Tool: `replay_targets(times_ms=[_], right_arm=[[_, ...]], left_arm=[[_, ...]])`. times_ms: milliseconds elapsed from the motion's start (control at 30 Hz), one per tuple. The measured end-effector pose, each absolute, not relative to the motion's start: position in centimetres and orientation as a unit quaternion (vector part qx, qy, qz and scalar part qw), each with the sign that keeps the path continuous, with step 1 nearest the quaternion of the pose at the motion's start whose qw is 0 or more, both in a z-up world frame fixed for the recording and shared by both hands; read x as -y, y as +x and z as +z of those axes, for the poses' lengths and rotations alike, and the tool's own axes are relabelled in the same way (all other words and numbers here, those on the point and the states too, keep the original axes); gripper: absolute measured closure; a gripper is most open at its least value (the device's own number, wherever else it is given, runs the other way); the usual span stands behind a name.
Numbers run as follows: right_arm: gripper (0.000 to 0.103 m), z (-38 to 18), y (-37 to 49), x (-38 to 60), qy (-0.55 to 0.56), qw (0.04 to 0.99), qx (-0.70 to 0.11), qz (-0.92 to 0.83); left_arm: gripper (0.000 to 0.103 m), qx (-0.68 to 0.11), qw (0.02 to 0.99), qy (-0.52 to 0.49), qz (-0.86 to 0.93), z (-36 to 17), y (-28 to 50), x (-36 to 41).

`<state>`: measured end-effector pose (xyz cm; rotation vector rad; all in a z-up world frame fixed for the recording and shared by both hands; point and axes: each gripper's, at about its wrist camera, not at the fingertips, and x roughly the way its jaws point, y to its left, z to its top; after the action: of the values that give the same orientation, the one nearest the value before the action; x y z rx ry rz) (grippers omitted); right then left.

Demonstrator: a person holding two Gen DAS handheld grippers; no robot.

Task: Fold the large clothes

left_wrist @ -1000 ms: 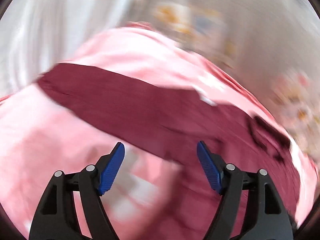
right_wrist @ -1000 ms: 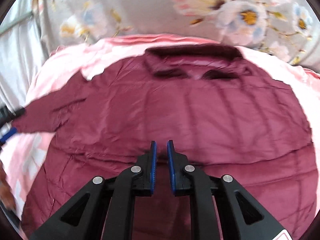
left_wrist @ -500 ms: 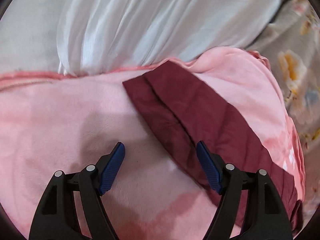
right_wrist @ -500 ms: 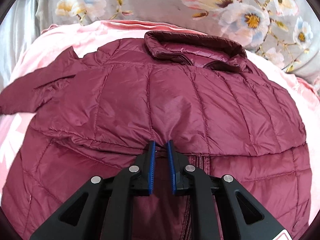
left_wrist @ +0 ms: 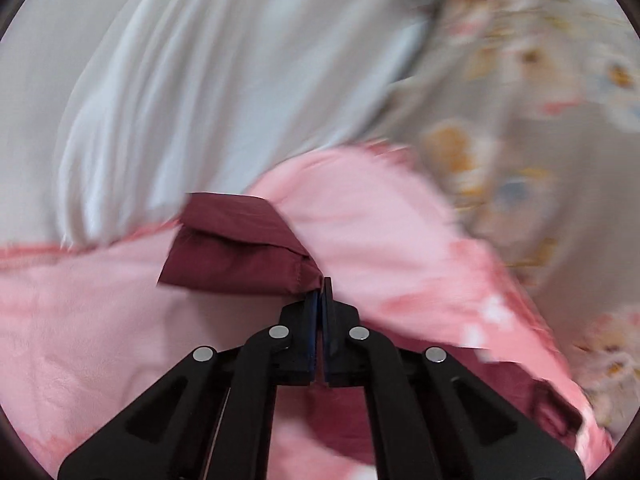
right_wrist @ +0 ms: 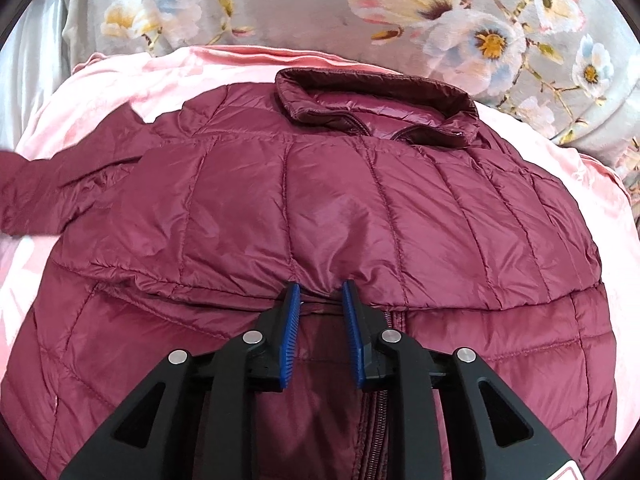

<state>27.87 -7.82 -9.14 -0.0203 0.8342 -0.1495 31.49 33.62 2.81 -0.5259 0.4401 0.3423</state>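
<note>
A maroon quilted puffer jacket (right_wrist: 320, 208) lies spread on a pink blanket (right_wrist: 132, 80), with a grey floral bedcover (right_wrist: 304, 4) beyond it.

In the right wrist view the jacket fills nearly the whole picture. Its collar (right_wrist: 376, 104) sits at 12 o'clock, and its zipper (right_wrist: 374, 412) runs down toward 6 o'clock. So the body's long axis points straight away from the right gripper (right_wrist: 318, 300). One sleeve (right_wrist: 52, 196) stretches sideways toward 9 o'clock, crossing that axis and running out of the picture at the left edge. An upper layer of the jacket lies folded over the lower part. Its edge crosses the picture from 9 to 3 o'clock, right at the right gripper's tips. The jaws stand apart with a clear gap between the blue pads (right_wrist: 291, 336). They straddle this folded edge and clamp nothing.

In the left wrist view, which is motion-blurred, the left gripper (left_wrist: 320, 292) has its jaws pressed together on a corner of the sleeve cuff (left_wrist: 236, 248). The cuff spreads from the tips toward 10 o'clock, held just above the blanket. A white curtain or sheet (left_wrist: 200, 80) hangs behind it.

The left hand is the one holding the outstretched sleeve, and it is nearer to it. The sleeve most likely needs to travel from 9 o'clock inward across the jacket body, toward the zipper line. The right gripper sits over the middle of the body, well placed to steady it.
</note>
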Motion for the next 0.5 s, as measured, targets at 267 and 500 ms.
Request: replay_targets(times_ms=[267,500], right_arm=[[0.071,-6.2,22.7,11.0,0.087,0.935,-0.341,-0.051],[0.069,-5.3,16.3,14.7,0.09,0.94,-0.323,-0.068]], left_arm=[[0.103,-0.154,0.98,-0.127,-0.022,12.0,28.2,-14.4],[0.103,-0.194,0.971,-0.064,-0.127,9.7,27.1,-0.3]])
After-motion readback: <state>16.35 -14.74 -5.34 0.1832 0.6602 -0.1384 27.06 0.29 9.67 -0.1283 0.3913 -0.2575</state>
